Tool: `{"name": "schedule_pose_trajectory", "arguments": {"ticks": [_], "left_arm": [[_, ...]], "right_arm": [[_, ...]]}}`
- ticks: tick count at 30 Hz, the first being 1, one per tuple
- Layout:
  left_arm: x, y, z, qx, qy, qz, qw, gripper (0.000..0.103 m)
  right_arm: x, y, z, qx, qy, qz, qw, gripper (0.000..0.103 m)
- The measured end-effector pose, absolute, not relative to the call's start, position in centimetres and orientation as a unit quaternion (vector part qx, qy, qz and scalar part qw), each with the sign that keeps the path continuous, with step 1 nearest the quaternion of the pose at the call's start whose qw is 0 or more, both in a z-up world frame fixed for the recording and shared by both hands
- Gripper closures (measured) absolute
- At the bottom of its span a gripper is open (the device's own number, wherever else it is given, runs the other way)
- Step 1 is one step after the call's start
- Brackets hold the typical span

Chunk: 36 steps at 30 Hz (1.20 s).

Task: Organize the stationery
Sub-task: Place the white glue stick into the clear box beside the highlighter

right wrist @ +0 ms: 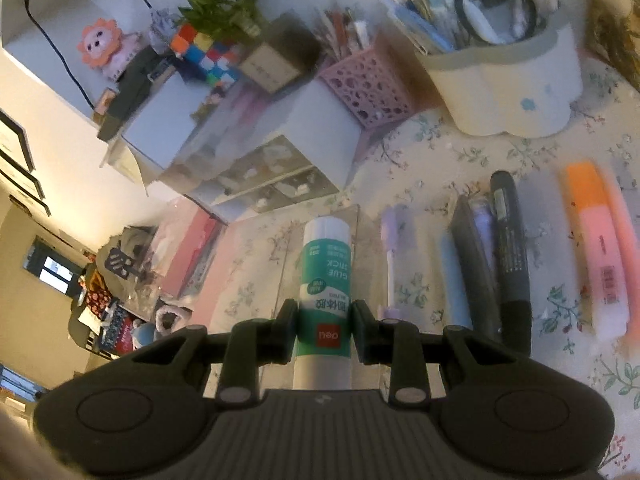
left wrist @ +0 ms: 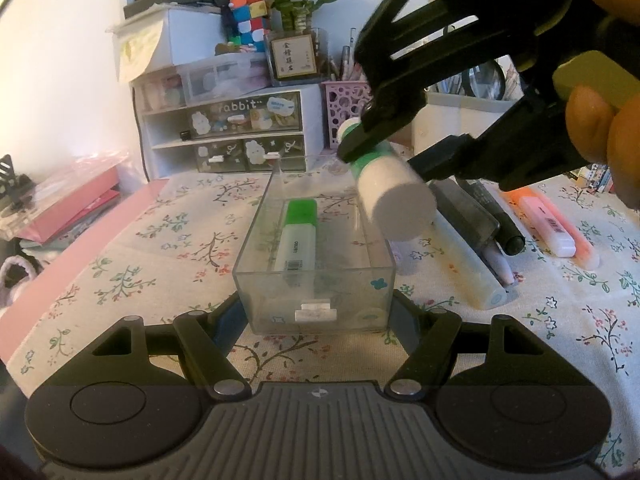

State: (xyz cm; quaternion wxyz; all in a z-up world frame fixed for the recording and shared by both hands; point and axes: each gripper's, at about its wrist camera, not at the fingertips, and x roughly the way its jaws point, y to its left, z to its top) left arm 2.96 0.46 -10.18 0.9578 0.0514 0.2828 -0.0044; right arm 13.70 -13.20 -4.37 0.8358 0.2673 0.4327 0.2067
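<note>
Clear hard plastic box (left wrist: 316, 276), rectangular, on floral cloth table (left wrist: 120, 272); left gripper (left wrist: 316, 312) fingers clenched on its near end. Green-capped highlighter (left wrist: 296, 236) lies inside. Right gripper (right wrist: 325, 330) fingers grasp glue stick (right wrist: 326, 276), smooth white-green cylinder, at mid-body, held in air above box's right wall. Label reads "GLUE STICK", red "deli" patch. Drawer unit (left wrist: 232, 128) behind marked "Rabbit".
</note>
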Motion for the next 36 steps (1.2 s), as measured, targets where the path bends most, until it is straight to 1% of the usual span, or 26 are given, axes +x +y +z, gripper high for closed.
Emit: {"name": "schedule_pose_trajectory", "arguments": {"ticks": [4,10,17,24,27,31,36], "left_arm": [[3.0,0.4,-10.2,0.051,0.284,-0.005,0.957,0.030],[3.0,0.5,-10.2,0.051,0.285,-0.006,0.957,0.030],[3.1,0.5,-10.1,0.051,0.286,-0.006,0.957,0.030],[3.2,0.5,-10.1,0.049,0.287,-0.007,0.957,0.030],[3.2,0.5,-10.1,0.049,0.286,-0.007,0.957,0.030],[3.2,0.5,-10.1,0.048,0.286,-0.007,0.957,0.030],[3.1,0.5,-10.2,0.047,0.284,-0.008,0.958,0.030]], "right_arm": [[13.8,-12.2,-3.9,0.244,0.437,0.204,0.841,0.076],[14.6,-10.7,-3.7,0.207,0.469,0.184,0.839,0.076],[14.6,-9.4,-3.4,0.162,0.475,0.171,0.848,0.074],[14.5,-9.6,-3.6,0.164,0.480,0.177,0.843,0.074],[14.0,-10.9,-3.1,0.184,0.459,0.187,0.849,0.074],[13.7,-13.9,-2.2,0.186,0.422,0.155,0.874,0.073],[14.2,-18.6,-3.4,0.197,0.422,0.087,0.881,0.073]]}}
